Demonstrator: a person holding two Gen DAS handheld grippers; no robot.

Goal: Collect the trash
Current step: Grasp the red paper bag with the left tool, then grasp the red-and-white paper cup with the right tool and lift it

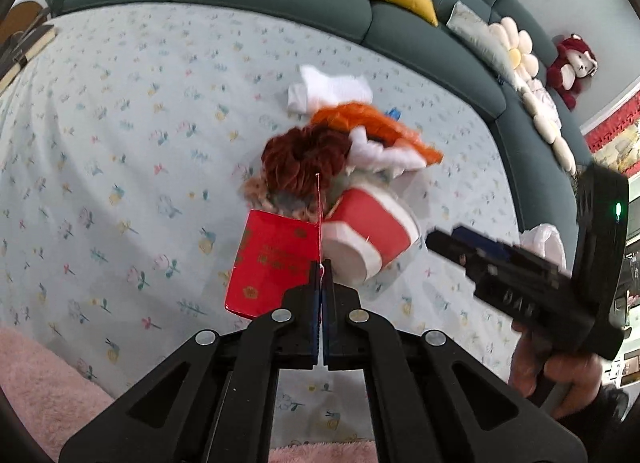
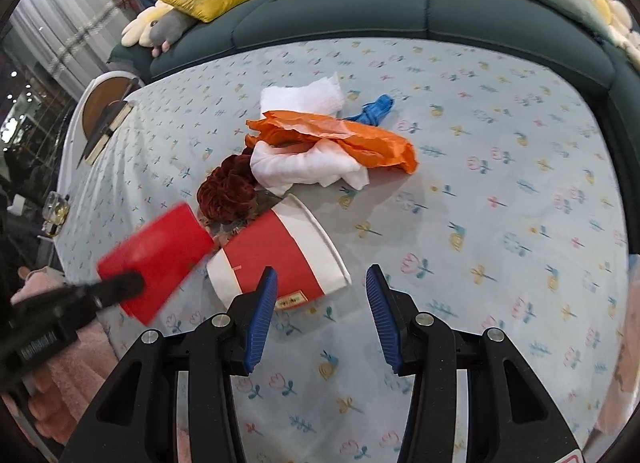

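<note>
Left tongs (image 1: 320, 269): pads pressed flat together on the edge of a red envelope (image 1: 272, 263), a thin flat paper packet with gold print. It hangs from a pinch at one edge and looks lifted off the cloth (blurred in the right wrist view, so I cannot say how high).

Right tongs (image 2: 322, 295): jaws standing partly apart, nothing between them, poised just above and on the near side of the paper cup (image 2: 280, 255).

Paper cup as landmark: red with white bands, lying on its side on the floral-clothed surface (image 2: 500, 223), mouth toward the right tongs' side. Judged light, thin-walled and easy to crush; it could roll on its side. Best hold is likely across the rim or a gentle squeeze of the body, with the jaws set square to the cup's long axis.

Just behind the cup: a dark red ruffled wad (image 2: 230, 191) (paper or fabric, cannot tell), soft and compressible. Beyond it, a crumpled white tissue (image 2: 304, 169) under an orange crumpled sheet (image 2: 348, 135); both almost weightless, limp, and likely to deform under the pads, so a pinch into the thickest fold should serve. Farther back, a second white wad (image 2: 304, 97) and a small blue scrap (image 2: 374, 109) beside it.

The envelope is stiff enough to keep its shape, though a one-edge pinch may let it swing.

No bin or bag for the trash is clearly identifiable.
</note>
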